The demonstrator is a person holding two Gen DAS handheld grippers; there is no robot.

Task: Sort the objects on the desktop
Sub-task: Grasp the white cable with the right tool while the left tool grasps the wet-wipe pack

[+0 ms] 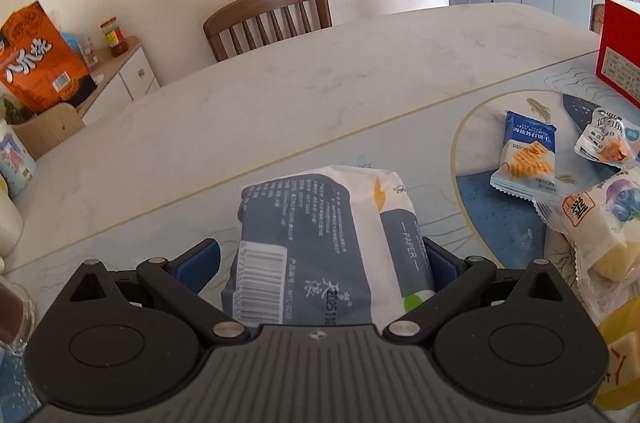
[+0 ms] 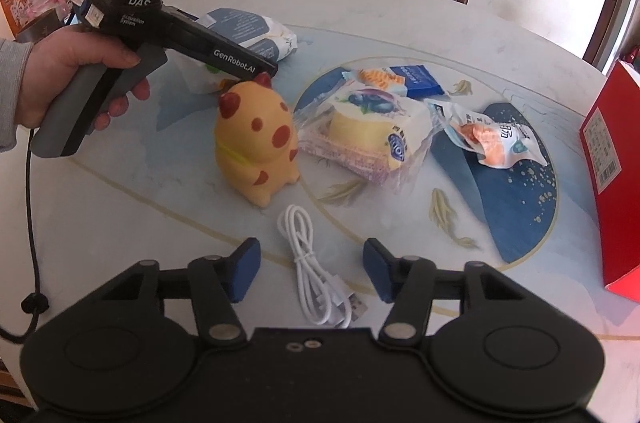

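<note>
On the table (image 2: 400, 7), left gripper (image 1: 320, 259) apparently pinching the tissue pack (image 1: 320, 223); right gripper (image 2: 312, 271) spread, straddling the white cable (image 2: 316, 279) without contact, near the yellow toy (image 2: 256, 143).

Red box (image 2: 612, 179) cut off, contents perhaps unreadable.
</note>
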